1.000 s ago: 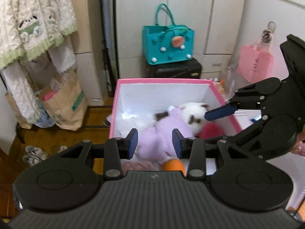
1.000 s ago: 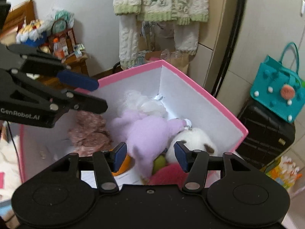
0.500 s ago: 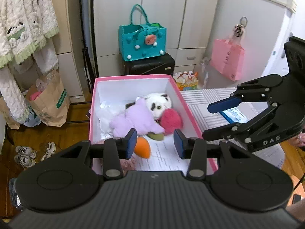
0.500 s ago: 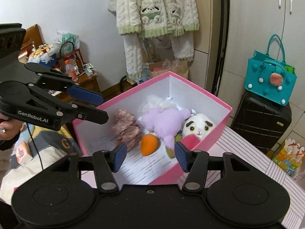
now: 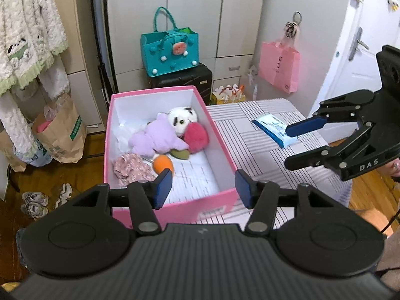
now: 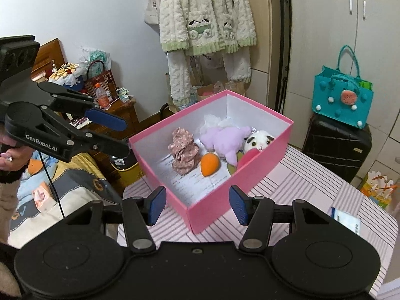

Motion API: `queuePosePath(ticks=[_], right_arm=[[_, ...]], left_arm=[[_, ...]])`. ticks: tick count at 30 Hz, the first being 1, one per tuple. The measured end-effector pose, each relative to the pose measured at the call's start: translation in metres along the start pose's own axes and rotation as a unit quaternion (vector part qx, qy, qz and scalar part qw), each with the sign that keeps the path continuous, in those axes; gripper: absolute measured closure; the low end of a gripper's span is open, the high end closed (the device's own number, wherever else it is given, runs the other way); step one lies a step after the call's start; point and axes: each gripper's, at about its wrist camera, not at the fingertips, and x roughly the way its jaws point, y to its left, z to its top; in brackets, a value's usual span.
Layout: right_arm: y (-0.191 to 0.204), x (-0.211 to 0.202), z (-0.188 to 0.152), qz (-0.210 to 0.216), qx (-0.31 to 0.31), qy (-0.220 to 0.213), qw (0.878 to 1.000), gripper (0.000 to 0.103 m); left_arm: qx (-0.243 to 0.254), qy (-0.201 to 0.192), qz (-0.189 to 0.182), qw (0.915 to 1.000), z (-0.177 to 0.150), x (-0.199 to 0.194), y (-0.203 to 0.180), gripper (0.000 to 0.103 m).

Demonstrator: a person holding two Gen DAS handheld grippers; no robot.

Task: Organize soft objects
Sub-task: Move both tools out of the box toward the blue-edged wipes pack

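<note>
The soft toys (image 5: 162, 137) lie inside the pink box (image 5: 225, 147) at frame centre. Below it, the left gripper (image 5: 203, 188) is empty, its jaws opening; the right gripper (image 6: 197, 205) stands parted, gripping nothing.

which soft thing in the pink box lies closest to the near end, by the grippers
The orange ball: it lies nearer the box's near end than the purple plush, panda or red pompom; only the floral scrunchie lies level.
</note>
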Motion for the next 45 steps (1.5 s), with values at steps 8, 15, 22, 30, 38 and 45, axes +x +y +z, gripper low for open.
queuePosePath(ticks=[8,15,22,30,38,45], right_arm=[[0.004,-0.024,-0.042,-0.014,0.016,-0.002,1.0,0.041],[-0.004,-0.041,-0.08,-0.032,0.032,-0.016,0.999,0.038],[-0.039,-0.042,-0.12,-0.078,0.069,-0.025,0.994,0.035],[-0.076,-0.041,-0.155,-0.125,0.089,-0.056,0.987,0.027],[-0.116,-0.023,-0.165,-0.164,0.103,-0.083,0.978,0.022],[-0.146,0.009,-0.159,-0.176,0.099,-0.089,0.975,0.017]], left_arm=[[0.029,0.017,-0.012,0.9994,-0.024,0.001,-0.034,0.044],[0.039,0.036,-0.044,0.9976,-0.037,0.018,-0.064,0.041],[0.048,0.041,-0.086,0.9943,-0.039,0.049,-0.092,0.037],[0.044,0.013,-0.102,0.9938,-0.026,0.091,-0.115,0.032],[0.037,-0.028,-0.101,0.9938,-0.001,0.134,-0.138,0.03],[-0.019,-0.014,-0.139,0.99,0.021,0.186,-0.148,0.03]])
